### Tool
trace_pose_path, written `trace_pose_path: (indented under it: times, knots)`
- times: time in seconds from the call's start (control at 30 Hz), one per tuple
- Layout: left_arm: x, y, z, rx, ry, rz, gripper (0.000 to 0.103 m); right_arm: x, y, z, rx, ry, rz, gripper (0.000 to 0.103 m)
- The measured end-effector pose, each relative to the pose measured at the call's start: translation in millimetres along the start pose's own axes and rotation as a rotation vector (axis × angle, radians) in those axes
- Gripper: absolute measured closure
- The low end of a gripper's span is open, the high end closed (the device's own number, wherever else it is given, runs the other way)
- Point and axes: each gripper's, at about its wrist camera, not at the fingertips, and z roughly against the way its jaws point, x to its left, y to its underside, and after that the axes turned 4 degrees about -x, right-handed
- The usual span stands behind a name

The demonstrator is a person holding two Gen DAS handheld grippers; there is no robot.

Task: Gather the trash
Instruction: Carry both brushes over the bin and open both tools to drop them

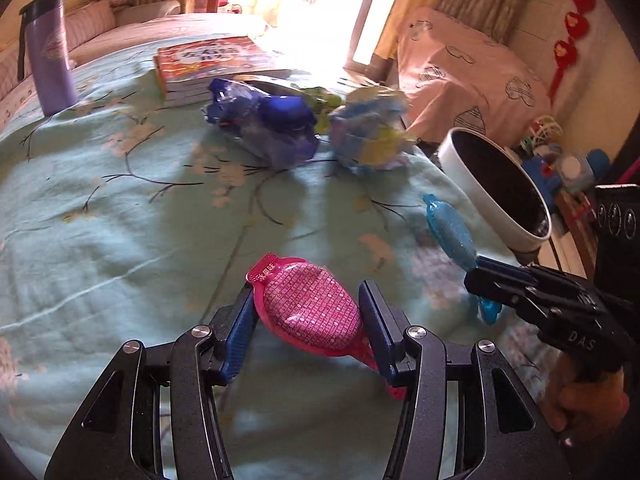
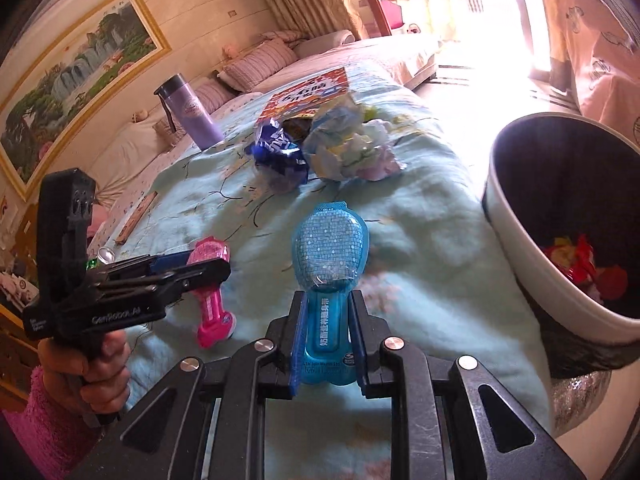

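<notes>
Pink packet (image 1: pixel 310 312) pinched in left gripper (image 1: pixel 310 322) jaws, blue packet (image 2: pixel 328 280) pinched in right gripper (image 2: pixel 328 328) jaws, both above the teal bedspread (image 1: pixel 120 220). White bin (image 2: pixel 516 248) right; crumpled wrappers (image 1: pixel 264 124) far.

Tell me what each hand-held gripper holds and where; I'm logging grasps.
The left hand-held gripper clamps the pink packet across its wide bulb. The right hand-held gripper clamps the blue packet at its narrow neck.
</notes>
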Motion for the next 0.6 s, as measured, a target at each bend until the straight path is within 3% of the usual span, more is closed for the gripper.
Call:
trace_pose_path:
  times: [0.17, 0.3, 0.37, 0.47, 0.6]
  knots:
    - [-14.4, 0.6, -1.5, 0.008, 0.028, -0.018, 0.053, -11.9, 4.6, 16.1, -0.029, 0.014, -0.029, 0.083]
    - [-19.5, 2.6, -9.1, 0.038, 0.016, -0.02, 0.052, -18.3, 6.2, 23.4, -0.042, 0.022, -0.047, 0.083]
    - [-21.3, 7.2, -11.0, 0.056, 0.0, -0.005, 0.046, -19.7, 7.5, 25.1, -0.045, 0.021, -0.052, 0.083]
    - [-27.8, 14.7, -8.3, 0.042, -0.028, -0.001, 0.044, -21.8, 9.4, 27.9, -0.05, 0.019, -0.059, 0.083]
    - [-40.6, 20.2, -7.6, 0.023, -0.039, -0.036, 0.052, -25.7, 12.2, 33.0, -0.06, 0.018, -0.065, 0.083]
